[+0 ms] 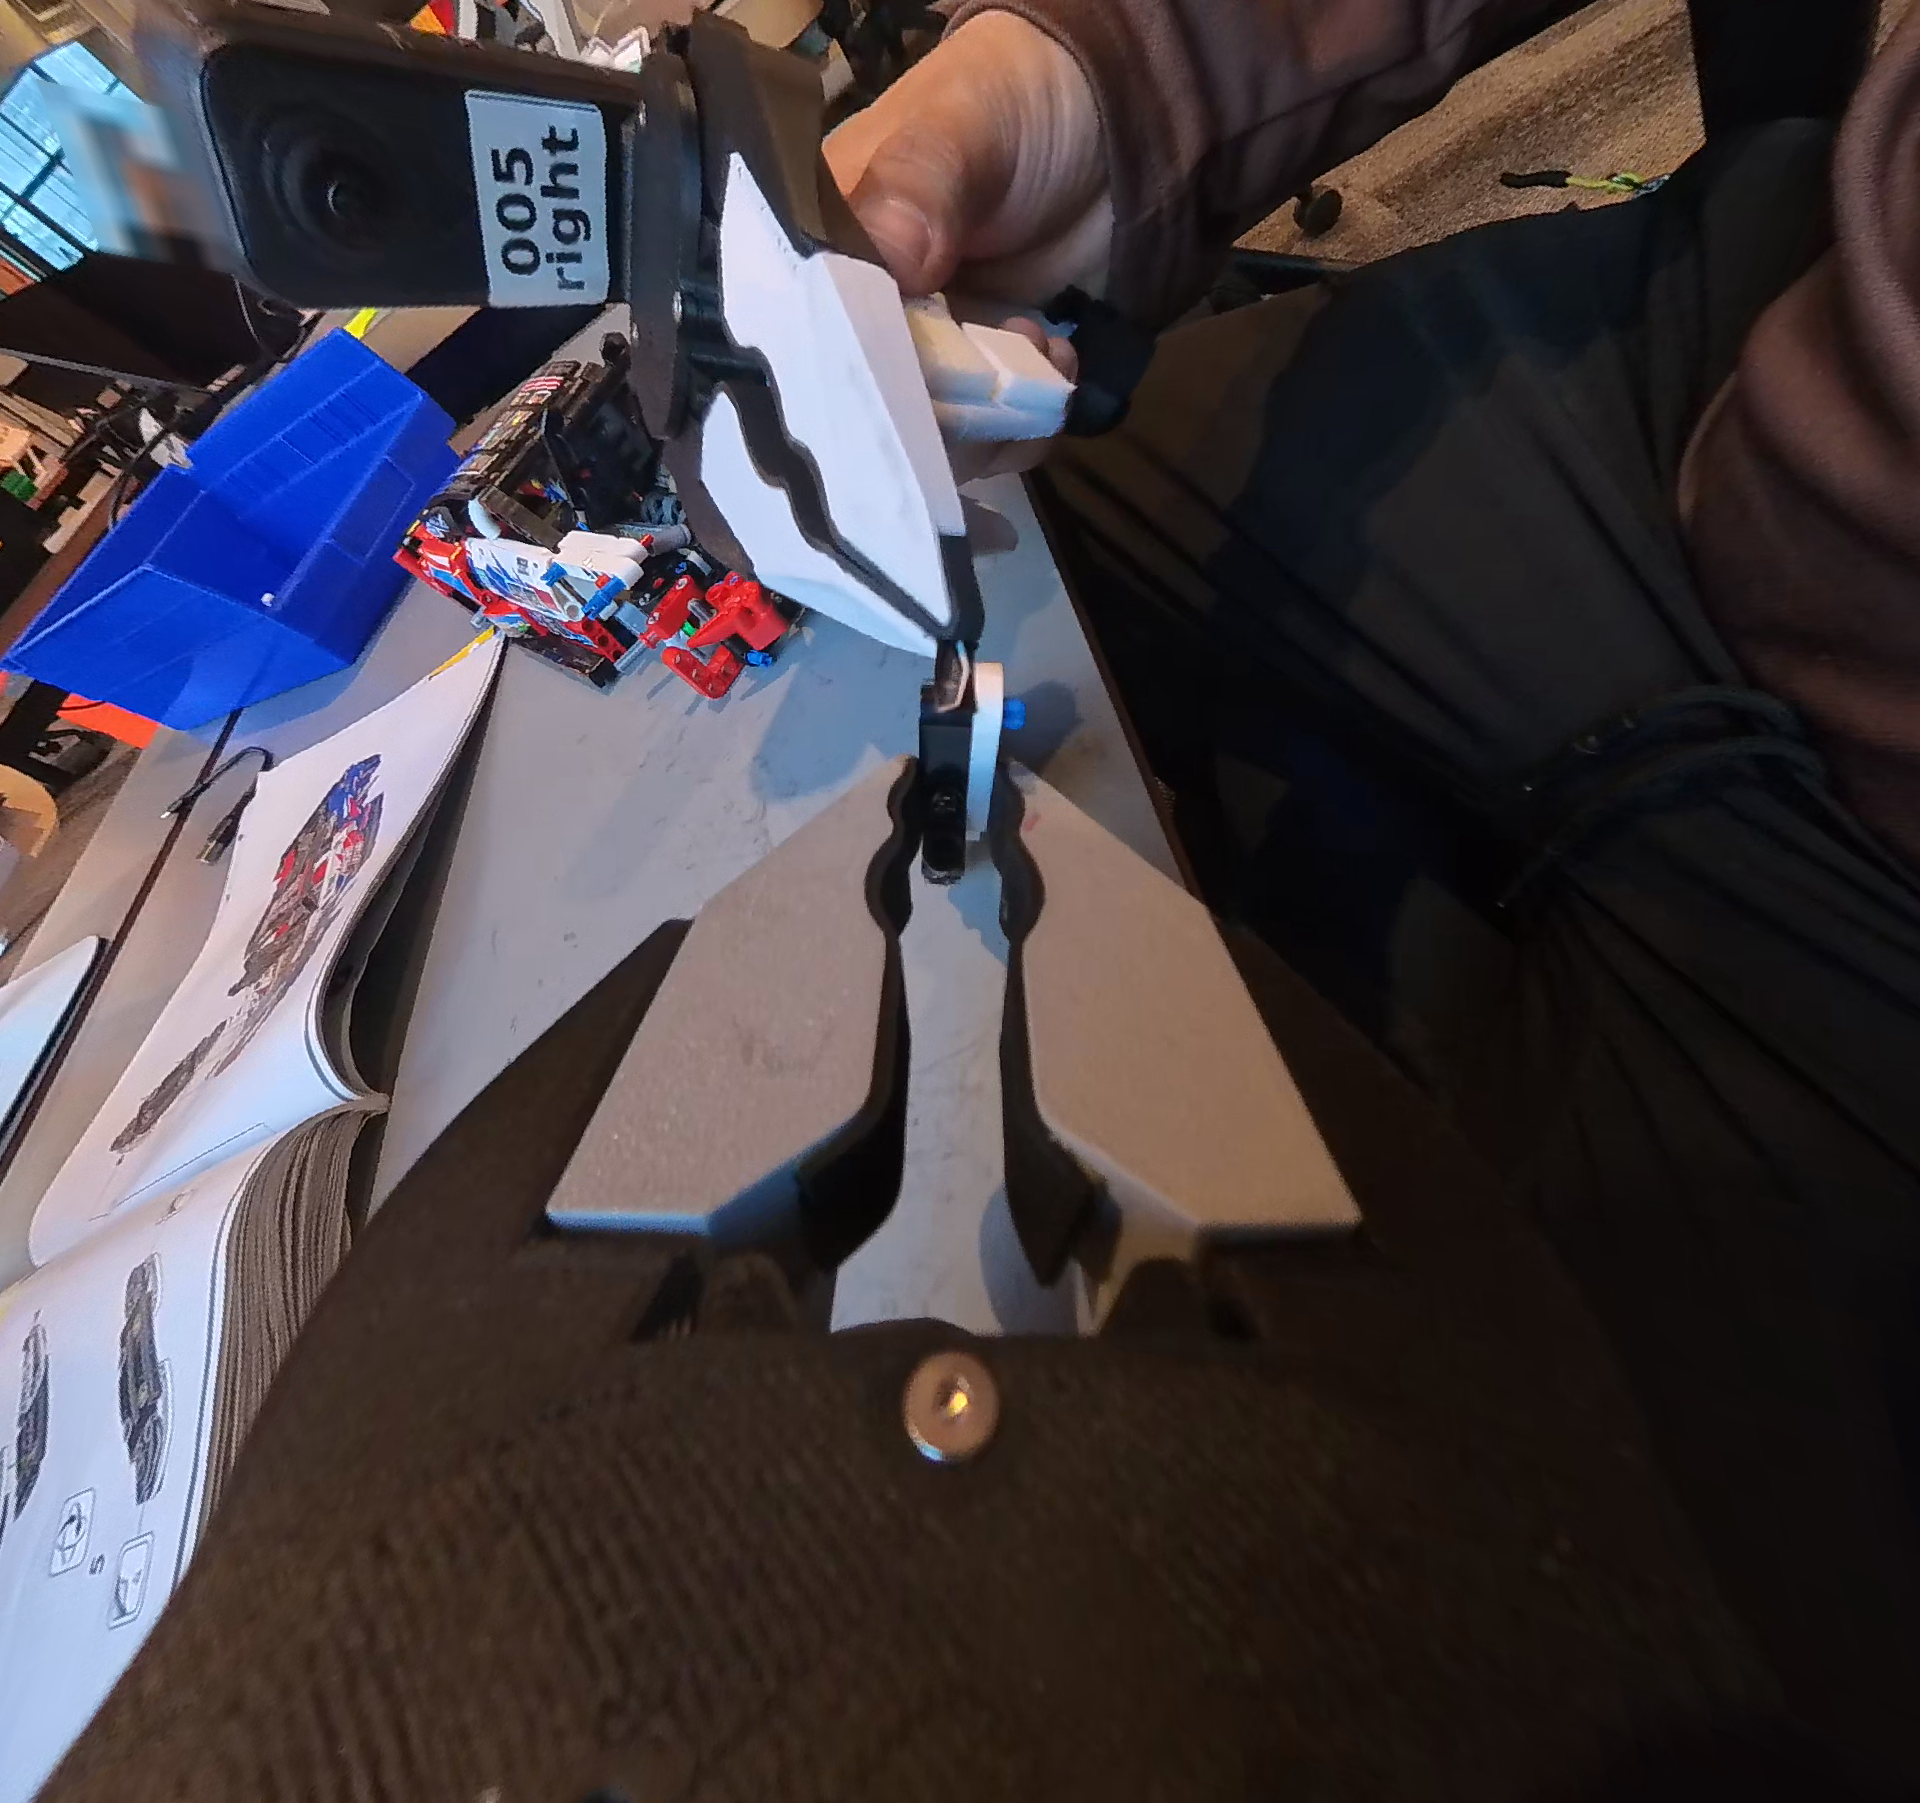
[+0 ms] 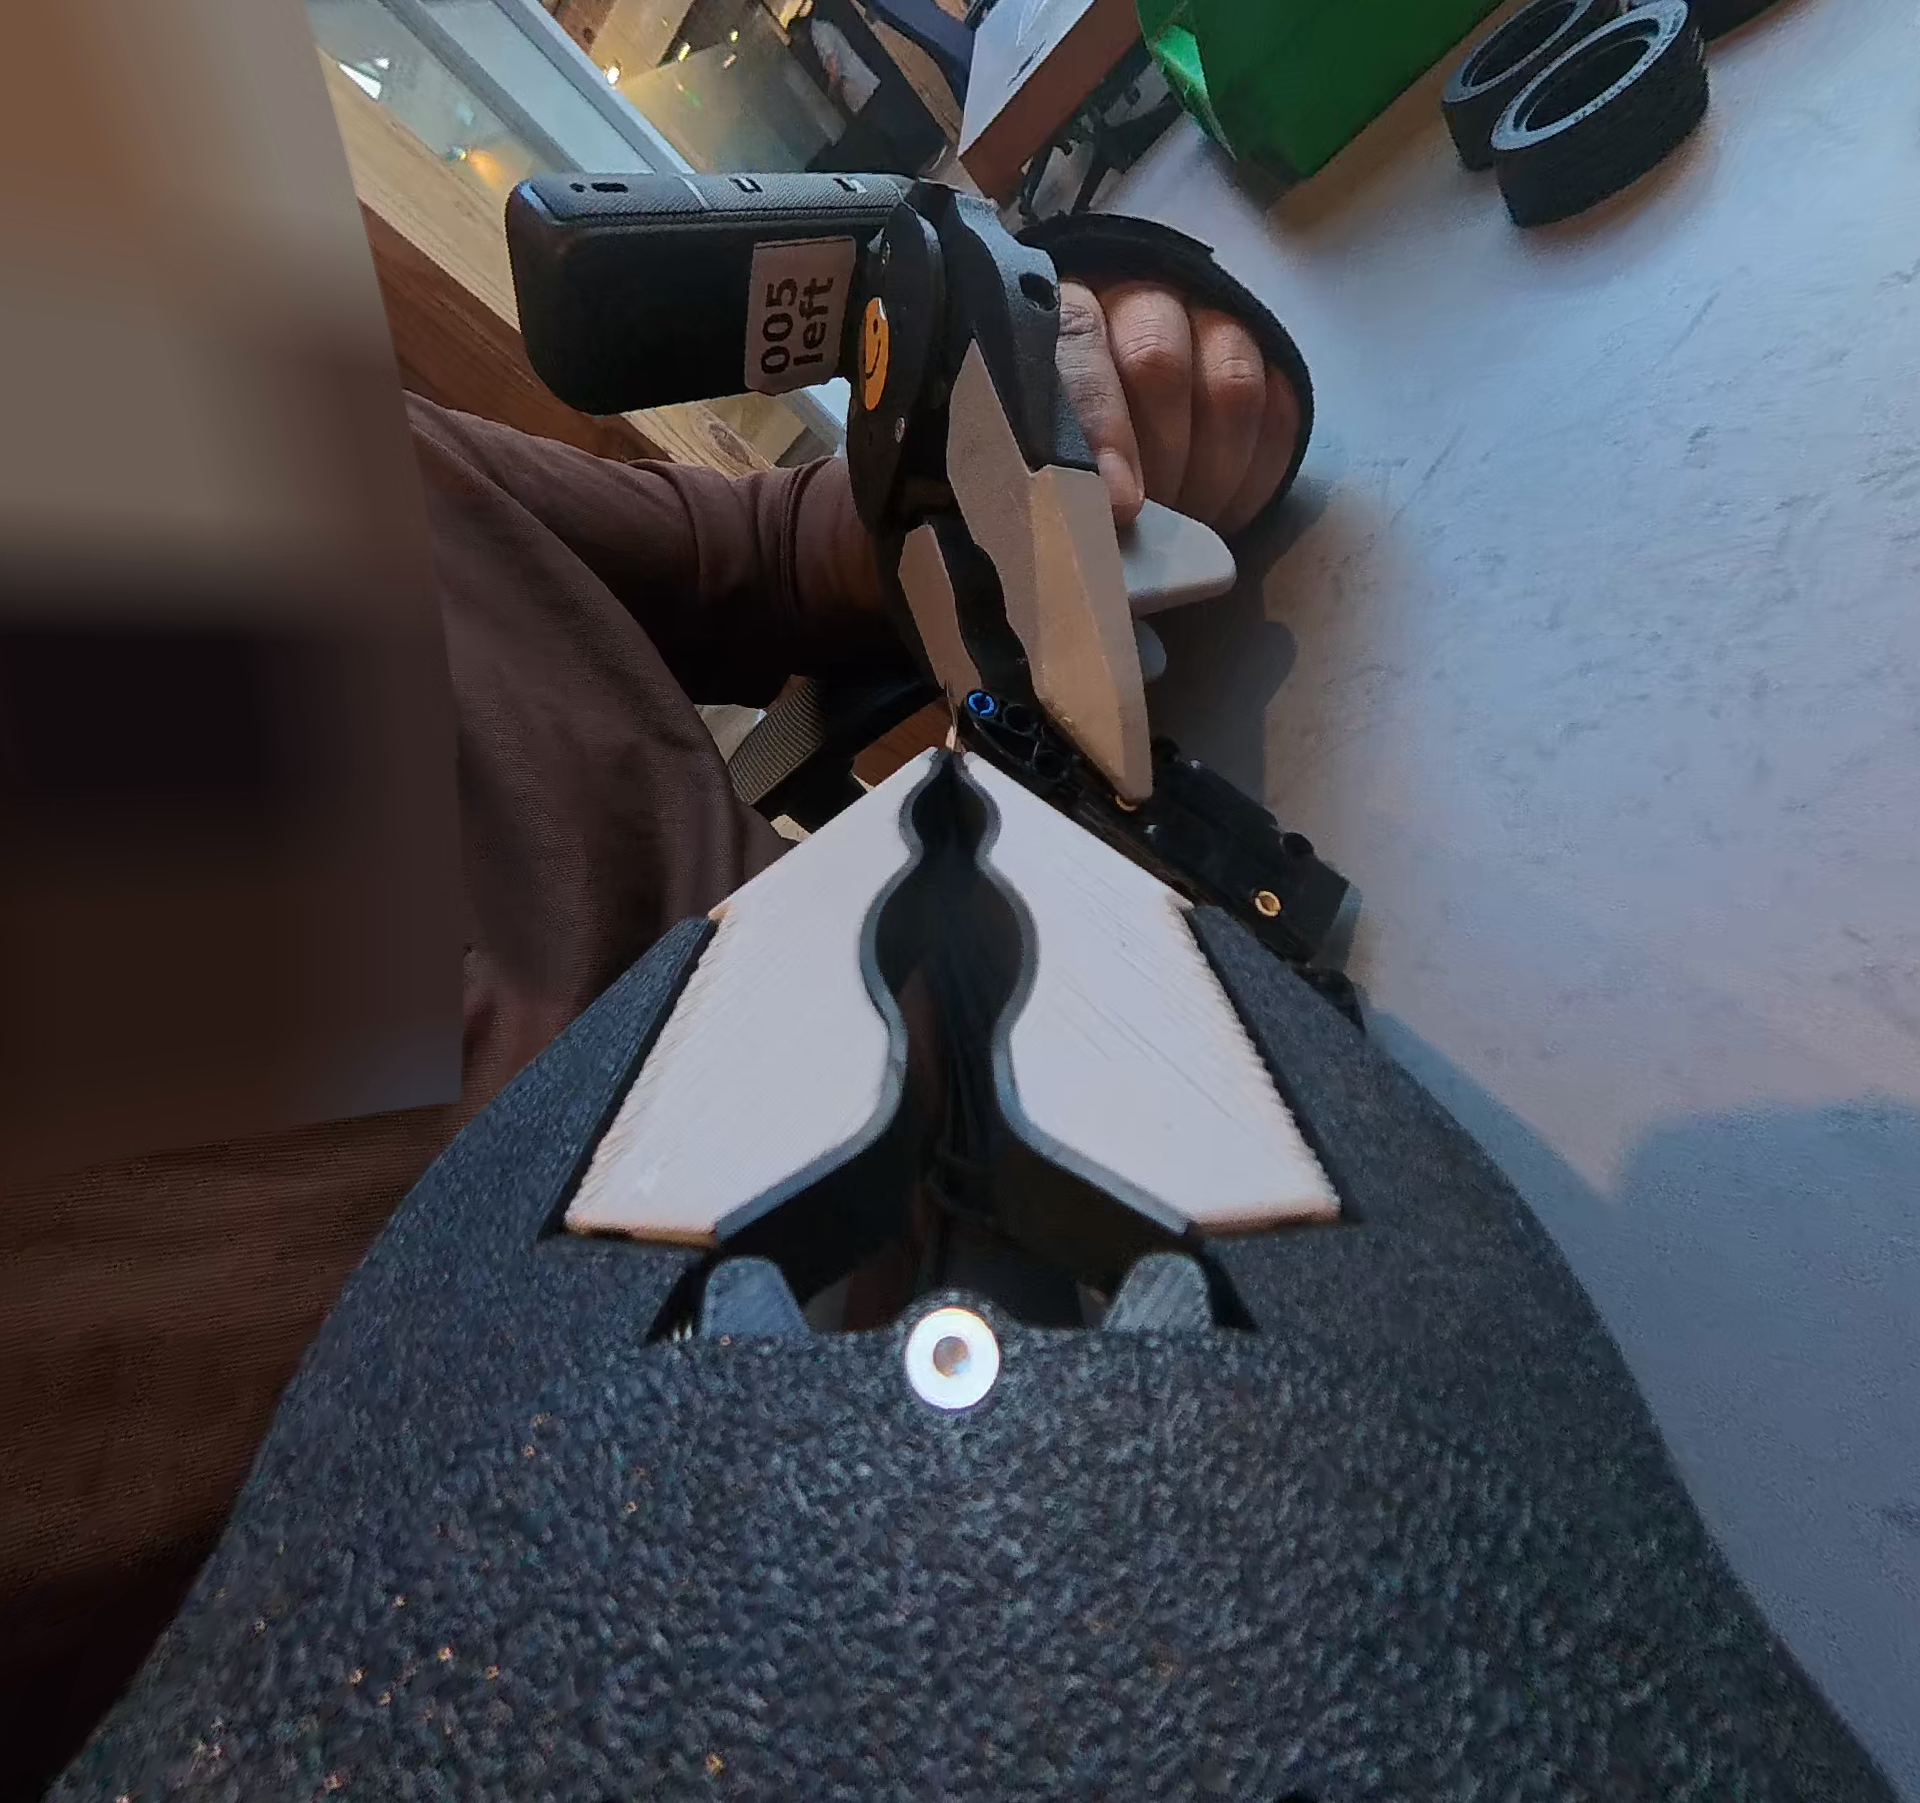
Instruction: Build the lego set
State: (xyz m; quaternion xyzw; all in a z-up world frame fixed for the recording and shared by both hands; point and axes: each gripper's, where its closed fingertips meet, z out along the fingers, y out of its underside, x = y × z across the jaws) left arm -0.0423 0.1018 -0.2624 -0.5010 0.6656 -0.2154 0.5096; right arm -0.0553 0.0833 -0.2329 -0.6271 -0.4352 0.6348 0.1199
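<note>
My left gripper [image 1: 951, 808] is shut on a small black beam assembly [image 1: 940, 797] with a white curved panel [image 1: 985, 745] and a blue pin [image 1: 1016, 711], held above the table's near edge. My right gripper [image 1: 953, 650] comes down from above, shut on the top edge of the white panel. In the right wrist view my right gripper [image 2: 948, 761] is shut with a thin white sliver [image 2: 948, 730] at its tips. The left gripper [image 2: 1124, 785] there pinches the long black beam [image 2: 1236, 854]. The partly built red, white and black car [image 1: 582, 574] stands farther back.
A blue bin [image 1: 239, 548] stands behind the car. An open instruction booklet [image 1: 260, 922] lies at the left. A green bin [image 2: 1299, 18] and several black tyres [image 2: 1590, 80] sit on the grey table [image 2: 1558, 610]. The person's torso is close by. My left and right fingertips are right by each other.
</note>
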